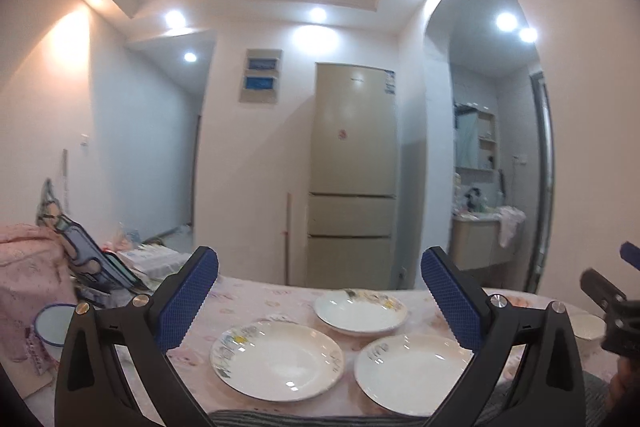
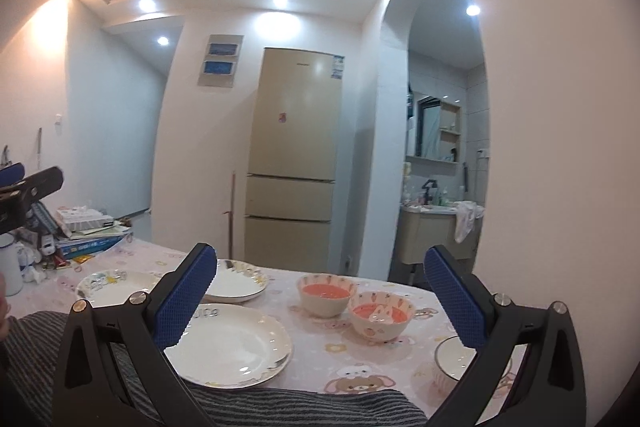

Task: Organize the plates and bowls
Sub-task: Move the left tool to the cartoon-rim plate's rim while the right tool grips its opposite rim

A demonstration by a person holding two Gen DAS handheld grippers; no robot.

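Nearest, left gripper (image 1: 319, 291) and right gripper (image 2: 320, 291) both hang released over the table (image 2: 312, 331), jaws wide apart, grasping nothing. Taking the fridge (image 2: 294, 151) as landmark: 3 white plates (image 1: 277, 358) lie on the table in front of it, well apart from the grippers. 2 pink-lined bowls (image 2: 326, 294), touching, sit right of those plates; a 3rd, white bowl (image 2: 454, 363) lies nearer, partly hidden behind the right finger.

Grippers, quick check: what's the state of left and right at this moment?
Left gripper: jaws open, holding nothing, above the plates.
Right gripper: jaws open, holding nothing, above the table.
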